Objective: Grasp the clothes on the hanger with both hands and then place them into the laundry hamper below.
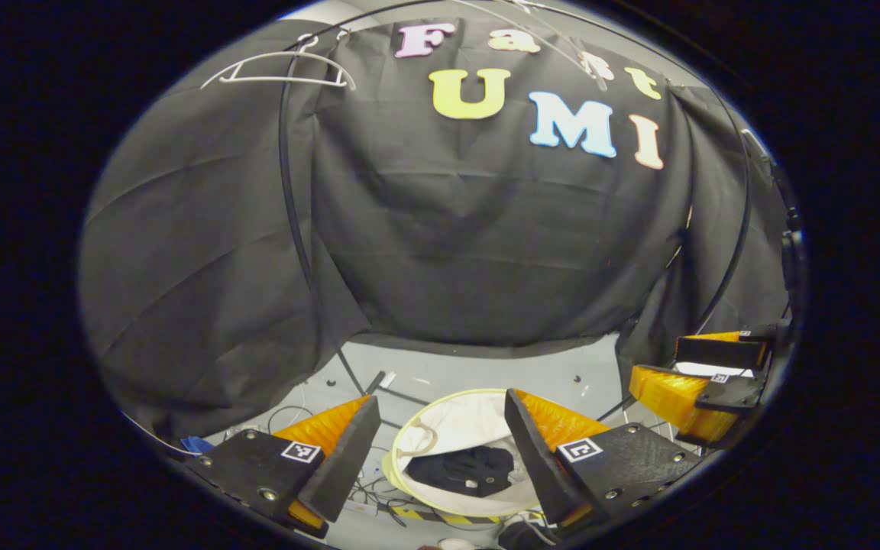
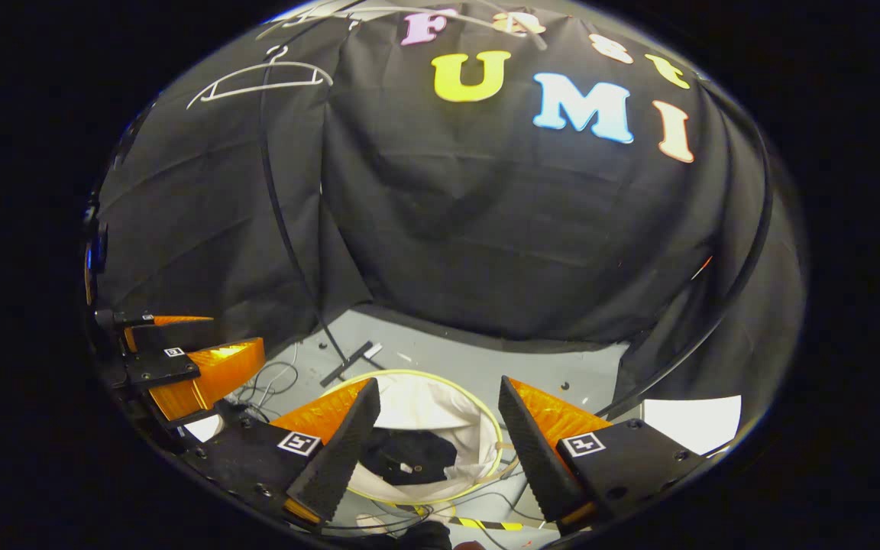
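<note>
A round white laundry hamper (image 1: 440, 416) (image 2: 448, 409) stands on the floor below both grippers. A dark garment (image 1: 464, 470) (image 2: 409, 457) lies crumpled inside it. A bare white hanger (image 1: 276, 70) (image 2: 260, 80) hangs on the rail at the upper left. My left gripper (image 1: 441, 439) is open above the hamper with nothing between its fingers. My right gripper (image 2: 438, 435) is open as well, also over the hamper and holding nothing. In the left gripper view the right gripper (image 1: 696, 382) sits at the right edge; in the right gripper view the left gripper (image 2: 180, 367) sits at the left edge.
A black garment rack pole (image 1: 295, 229) (image 2: 279, 221) runs down to a foot on the grey floor (image 1: 486, 370). Loose cables (image 2: 268, 386) lie on the floor left of the hamper. A white sheet (image 2: 692, 416) lies at the right. Black-and-yellow tape (image 1: 440, 518) marks the floor near the hamper.
</note>
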